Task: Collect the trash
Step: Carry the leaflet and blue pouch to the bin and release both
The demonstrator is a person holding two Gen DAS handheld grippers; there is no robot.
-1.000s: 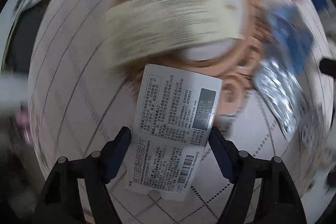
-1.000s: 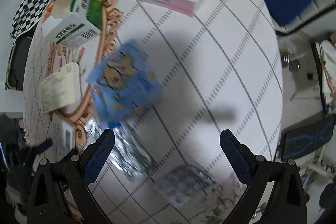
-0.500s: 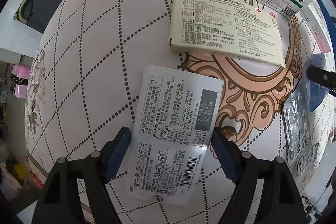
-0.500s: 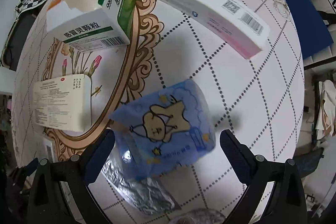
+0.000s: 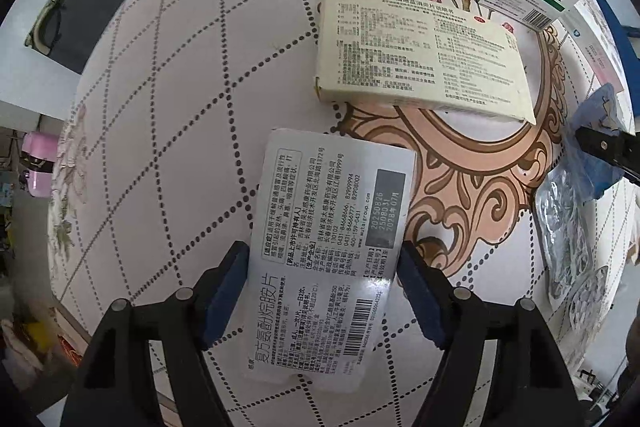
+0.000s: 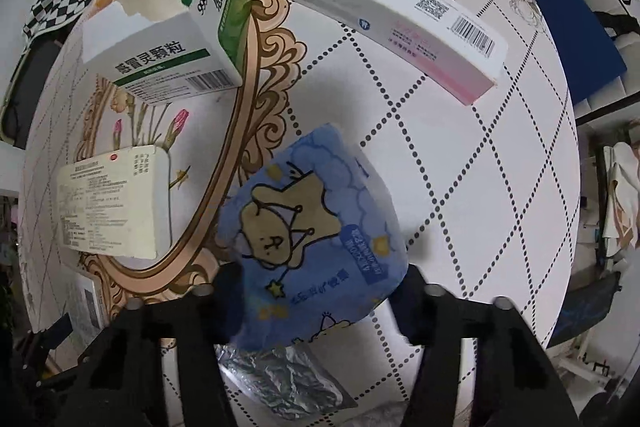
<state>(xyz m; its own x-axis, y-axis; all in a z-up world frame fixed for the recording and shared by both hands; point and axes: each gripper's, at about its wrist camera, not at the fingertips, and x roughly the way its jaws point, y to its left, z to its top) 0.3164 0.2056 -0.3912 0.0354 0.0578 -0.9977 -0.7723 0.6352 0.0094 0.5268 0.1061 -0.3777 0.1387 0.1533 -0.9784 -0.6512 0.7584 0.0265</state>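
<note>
Right now two pieces of trash are in hand on the round patterned table (image 5: pixel 168 115). The grey printed packet (image 5: pixel 328 251) hangs between the pads of the left gripper (image 5: pixel 322 291), which points straight down over the near part of the table; the blue pads press its long edges, and the jaws are closing slightly on it. The blue tissue pack (image 6: pixel 316 239) with the bear drawing sits between the fingers of the right gripper (image 6: pixel 320 291), whose jaws are closing on it; the pads appear to meet its soft sides, though their tips are dark and hard to read. Just under that pack lies a crumpled foil blister sheet (image 6: pixel 280 383). Further out, toward the table's middle, lies the cream leaflet box (image 5: pixel 420 55), and beyond it, toward the far edge, the opened green-and-white medicine box (image 6: pixel 172 39) and the long toothpaste carton (image 6: pixel 376 23). As a judgement, the thin packet is held only by its edges, so it could bow and slip out if squeezed harder or swung fast. The tissue pack is soft and slick, so it may squash and slide free, or drag the foil sheet along on lifting.
</note>
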